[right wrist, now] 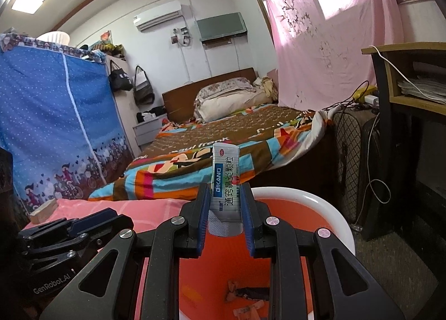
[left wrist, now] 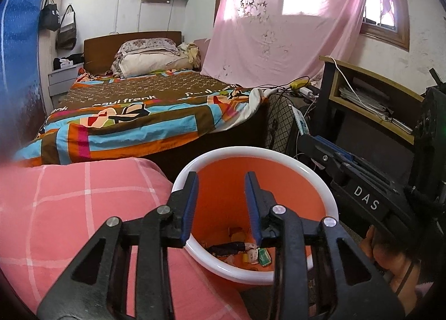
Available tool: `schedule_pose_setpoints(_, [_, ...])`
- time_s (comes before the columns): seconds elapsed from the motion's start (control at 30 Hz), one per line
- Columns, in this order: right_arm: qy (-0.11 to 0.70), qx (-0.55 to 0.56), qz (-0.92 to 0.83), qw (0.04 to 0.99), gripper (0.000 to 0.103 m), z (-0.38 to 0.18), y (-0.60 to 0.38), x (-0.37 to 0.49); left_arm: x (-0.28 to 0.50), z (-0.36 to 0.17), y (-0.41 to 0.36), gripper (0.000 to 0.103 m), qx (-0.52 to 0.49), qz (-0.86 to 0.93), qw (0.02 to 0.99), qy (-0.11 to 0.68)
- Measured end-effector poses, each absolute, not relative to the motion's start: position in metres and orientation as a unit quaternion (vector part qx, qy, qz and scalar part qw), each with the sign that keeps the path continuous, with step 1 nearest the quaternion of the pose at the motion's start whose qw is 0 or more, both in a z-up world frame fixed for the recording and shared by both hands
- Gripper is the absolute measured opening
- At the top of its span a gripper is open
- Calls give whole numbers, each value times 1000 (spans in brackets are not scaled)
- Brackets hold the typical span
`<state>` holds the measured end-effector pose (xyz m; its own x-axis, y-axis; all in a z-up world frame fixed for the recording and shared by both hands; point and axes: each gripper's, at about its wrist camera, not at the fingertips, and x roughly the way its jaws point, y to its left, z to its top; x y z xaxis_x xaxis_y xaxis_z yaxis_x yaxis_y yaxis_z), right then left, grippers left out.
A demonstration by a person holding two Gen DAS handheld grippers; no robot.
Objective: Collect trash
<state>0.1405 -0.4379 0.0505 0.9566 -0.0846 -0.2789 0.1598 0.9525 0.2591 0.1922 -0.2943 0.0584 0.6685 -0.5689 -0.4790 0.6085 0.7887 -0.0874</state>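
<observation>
An orange bin with a white rim (left wrist: 320,180) stands on the floor beside a pink checked cushion; several scraps of trash (left wrist: 251,255) lie at its bottom. My left gripper (left wrist: 221,177) is open and empty, held over the bin's near rim. My right gripper (right wrist: 224,190) is shut on a silver medicine sachet (right wrist: 225,175) with a blue DIKANG label, held upright above the bin (right wrist: 320,200). The right gripper's body also shows in the left wrist view (left wrist: 362,194), and the left gripper shows at lower left of the right wrist view (right wrist: 69,233).
A pink checked cushion (left wrist: 83,208) lies left of the bin. A bed with a colourful cover (left wrist: 139,108) stands behind. A dark desk with papers and cables (left wrist: 370,102) is at right. A blue fabric wardrobe (right wrist: 50,113) stands at left.
</observation>
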Motion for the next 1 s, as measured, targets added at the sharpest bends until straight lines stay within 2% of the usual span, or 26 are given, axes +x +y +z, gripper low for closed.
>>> schedule_pose_setpoints(0.27, [147, 139, -66, 977, 22, 49, -436, 144, 194, 58, -289, 46, 35, -319, 914, 248])
schedule_pose_setpoints(0.67, [145, 138, -68, 977, 34, 48, -437, 145, 199, 59, -276, 55, 25, -303, 920, 247])
schedule_pose_setpoints(0.77, [145, 137, -68, 978, 38, 48, -436, 145, 200, 60, -272, 61, 23, -297, 923, 246])
schedule_pose_setpoints(0.83, [143, 138, -68, 978, 42, 49, -436, 145, 201, 60, -267, 70, 21, -287, 926, 243])
schedule_pose_setpoints(0.93, [141, 136, -68, 978, 44, 50, -435, 146, 202, 60, -259, 83, 15, -267, 934, 237])
schedule_pose_setpoints(1.0, [139, 133, -69, 979, 46, 51, -433, 146, 202, 61, -252, 88, 7, -253, 939, 232])
